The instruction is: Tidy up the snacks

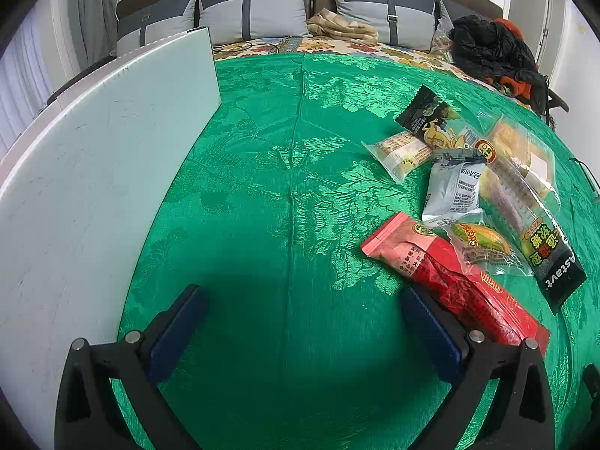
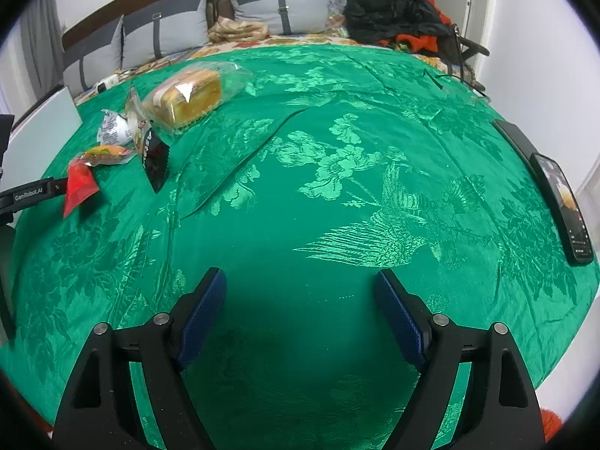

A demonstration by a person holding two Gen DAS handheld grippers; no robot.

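Both empty, jaws spread: your left hand-held gripper (image 1: 300,322) sits beside the red packet (image 1: 450,281); right hand-held gripper (image 2: 300,300) idles. Grab first.

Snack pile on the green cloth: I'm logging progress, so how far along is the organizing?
Nothing looks sorted yet: the snack pile lies jumbled, packets overlapping, and the white board beside it holds nothing. In hand: nothing; the left gripper is open next to the red packet, and the right gripper is open over bare cloth. Every packet remains to be moved.
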